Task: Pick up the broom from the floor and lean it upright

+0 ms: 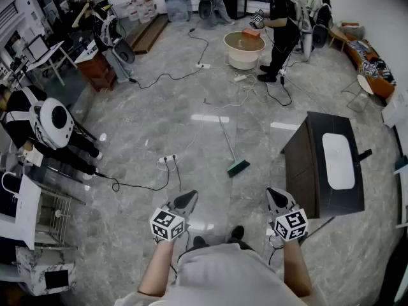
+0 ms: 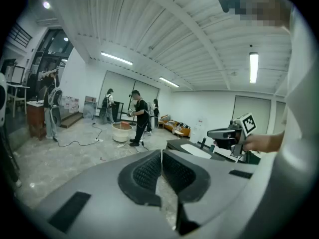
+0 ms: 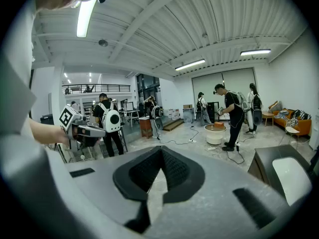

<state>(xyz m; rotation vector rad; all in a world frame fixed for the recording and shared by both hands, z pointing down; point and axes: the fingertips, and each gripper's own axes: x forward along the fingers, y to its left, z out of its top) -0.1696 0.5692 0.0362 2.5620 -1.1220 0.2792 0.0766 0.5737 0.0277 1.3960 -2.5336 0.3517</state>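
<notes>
the task has not really begun: the broom lies flat on the floor, well ahead of the person and untouched. lifting it and leaning it upright are both left to do. the left gripper and right gripper point forward and slightly down, with fingers pressed together on nothing.

No words, brands or numbers can be read anywhere. The left gripper and right gripper, low in the head view, carry only black-and-white square marker patterns, with no letters. White sheets by the far wall, upper left, bear print too small to read.
</notes>
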